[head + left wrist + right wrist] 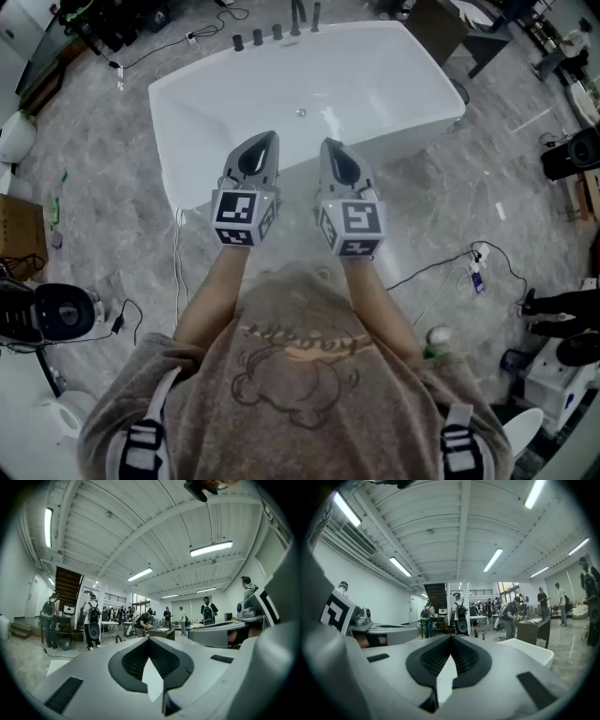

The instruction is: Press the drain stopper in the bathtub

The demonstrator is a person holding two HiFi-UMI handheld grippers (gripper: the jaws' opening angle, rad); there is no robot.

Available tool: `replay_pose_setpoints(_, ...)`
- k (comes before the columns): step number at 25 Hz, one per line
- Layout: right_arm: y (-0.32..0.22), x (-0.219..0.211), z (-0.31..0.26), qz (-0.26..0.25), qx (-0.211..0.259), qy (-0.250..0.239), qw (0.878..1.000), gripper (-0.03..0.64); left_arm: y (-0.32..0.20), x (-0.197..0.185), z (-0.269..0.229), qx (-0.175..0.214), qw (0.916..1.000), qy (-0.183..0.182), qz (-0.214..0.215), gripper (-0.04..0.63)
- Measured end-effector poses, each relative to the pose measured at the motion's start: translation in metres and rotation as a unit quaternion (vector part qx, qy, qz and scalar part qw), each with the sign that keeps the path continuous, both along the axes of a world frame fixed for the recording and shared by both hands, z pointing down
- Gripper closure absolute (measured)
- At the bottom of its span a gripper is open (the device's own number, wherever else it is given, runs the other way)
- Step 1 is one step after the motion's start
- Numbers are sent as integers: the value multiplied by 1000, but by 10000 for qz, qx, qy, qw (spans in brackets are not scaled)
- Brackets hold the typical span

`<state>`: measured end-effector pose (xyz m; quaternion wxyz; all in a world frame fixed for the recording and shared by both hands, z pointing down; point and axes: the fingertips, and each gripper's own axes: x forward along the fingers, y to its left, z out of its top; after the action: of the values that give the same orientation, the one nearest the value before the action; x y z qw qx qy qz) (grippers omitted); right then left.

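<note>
White bathtub on the grey floor. Left gripper and right gripper are side by side over its near rim, both with jaws together and nothing between them. Drain stopper sits on the tub bottom beyond both tips, untouched.

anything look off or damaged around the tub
Nothing spilled or broken. The bathtub sits upright and empty, with the drain stopper in its base. Only loose cables trail over the marble floor beside it, a possible trip risk.
</note>
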<state>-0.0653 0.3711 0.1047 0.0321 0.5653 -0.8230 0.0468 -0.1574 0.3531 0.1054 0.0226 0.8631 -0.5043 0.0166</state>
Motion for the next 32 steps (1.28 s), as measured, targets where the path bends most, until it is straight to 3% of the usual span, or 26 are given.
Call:
replay_pose_setpoints(14, 0, 10, 1, -197, 61, -71, 9998, 615, 3, 8, 6, 3, 9997, -141, -193, 595)
replay_pose_setpoints(25, 4, 58, 19, -309, -14, -19, 9995, 615, 1, 43, 10, 56, 9992, -72, -378, 595)
replay_pose_setpoints(32, -21, 72, 28, -323, 0, -11, 9995, 615, -26, 60, 15, 155, 9991, -144, -359, 594)
